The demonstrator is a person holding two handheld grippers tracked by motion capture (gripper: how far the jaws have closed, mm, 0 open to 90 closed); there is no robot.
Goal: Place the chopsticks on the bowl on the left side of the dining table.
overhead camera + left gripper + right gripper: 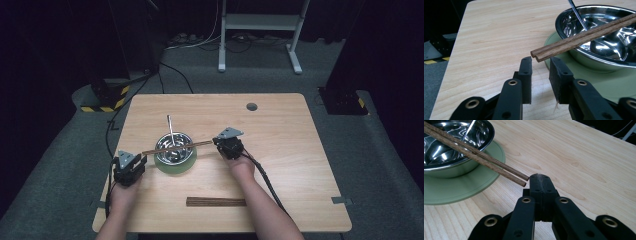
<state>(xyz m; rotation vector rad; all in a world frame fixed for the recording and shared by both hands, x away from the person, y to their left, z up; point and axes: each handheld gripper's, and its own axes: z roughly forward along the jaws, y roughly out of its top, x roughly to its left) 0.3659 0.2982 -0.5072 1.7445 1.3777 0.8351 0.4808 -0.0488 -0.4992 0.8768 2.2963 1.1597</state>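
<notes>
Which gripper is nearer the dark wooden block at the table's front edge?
Right. The right gripper sits above the wooden block's right end; the left gripper lies farther off, beyond its left end.

**Chopsticks across bowl**

A pair of brown wooden chopsticks (177, 146) lies side by side across the rim of a shiny steel bowl (174, 149), both ends overhanging. The bowl stands upright on a green plate (175, 165), a metal spoon (170, 130) leaning inside.

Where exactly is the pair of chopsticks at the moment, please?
In the high view the chopsticks lie across the rim of the steel bowl left of the table's middle, their ends reaching toward the left gripper and right gripper.
</notes>
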